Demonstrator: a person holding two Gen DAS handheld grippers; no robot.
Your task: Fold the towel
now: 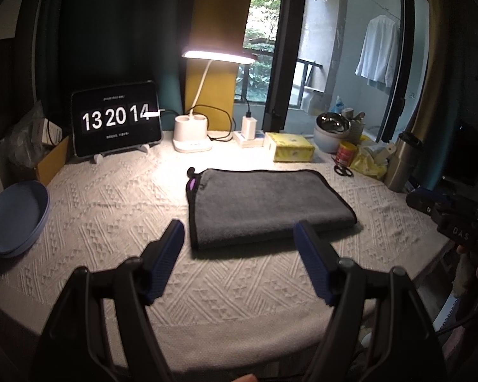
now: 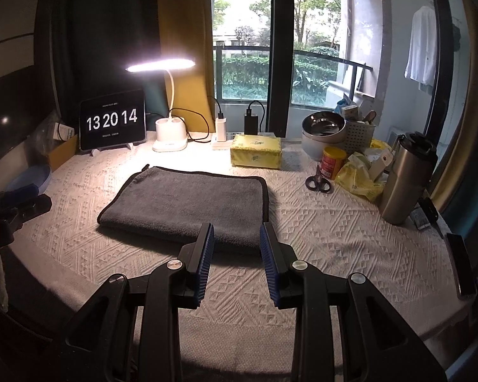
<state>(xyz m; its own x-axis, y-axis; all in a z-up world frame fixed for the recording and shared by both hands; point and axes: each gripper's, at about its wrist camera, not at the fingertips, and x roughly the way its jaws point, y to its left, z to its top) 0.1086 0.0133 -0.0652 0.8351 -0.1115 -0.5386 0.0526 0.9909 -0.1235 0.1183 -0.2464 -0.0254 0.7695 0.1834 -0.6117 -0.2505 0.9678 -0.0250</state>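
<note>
A grey towel (image 1: 264,203) with black trim lies folded into a flat rectangle on the white textured tablecloth (image 1: 111,210); it also shows in the right wrist view (image 2: 191,207). My left gripper (image 1: 239,232) is wide open and empty, held above the cloth just in front of the towel's near edge. My right gripper (image 2: 235,232) is open with a narrower gap, empty, just in front of the towel's near right corner. The right gripper's body (image 1: 452,213) shows at the right edge of the left wrist view.
At the back stand a tablet clock (image 1: 116,121), a lit desk lamp (image 1: 192,133), a charger (image 1: 248,127) and a yellow tissue pack (image 1: 293,148). A blue plate (image 1: 14,216) is on the left. Scissors (image 2: 317,181), a red can (image 2: 333,162), steel bowl (image 2: 323,125) and steel tumbler (image 2: 404,181) crowd the right.
</note>
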